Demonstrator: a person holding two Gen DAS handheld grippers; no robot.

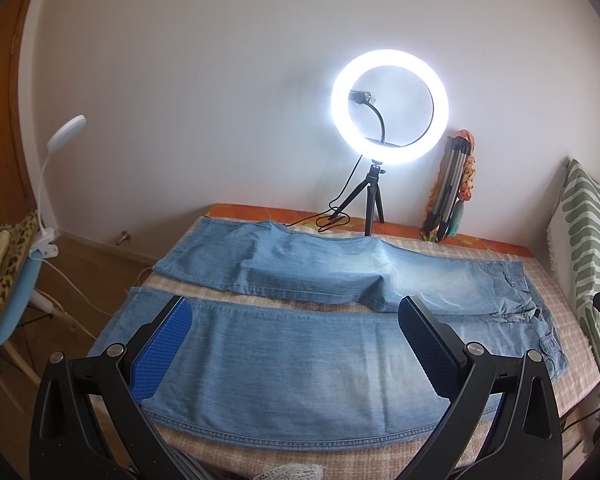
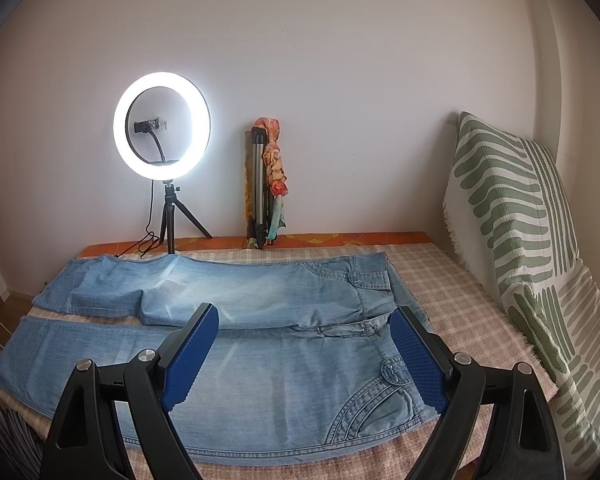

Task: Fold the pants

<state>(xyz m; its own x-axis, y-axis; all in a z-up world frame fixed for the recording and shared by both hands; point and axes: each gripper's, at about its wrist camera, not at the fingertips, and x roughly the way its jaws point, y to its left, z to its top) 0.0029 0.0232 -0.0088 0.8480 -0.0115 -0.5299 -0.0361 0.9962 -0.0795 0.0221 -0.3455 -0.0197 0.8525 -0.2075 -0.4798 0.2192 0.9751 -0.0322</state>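
Both left gripper (image 1: 294,318) and right gripper (image 2: 304,330) wide open, empty above flat jeans (image 2: 236,376); risks pinching one denim layer, skewing fold.

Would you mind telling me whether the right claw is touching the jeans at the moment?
Cannot tell. In the right wrist view the right claw stands open over the jeans, but no clear gap or contact shows.
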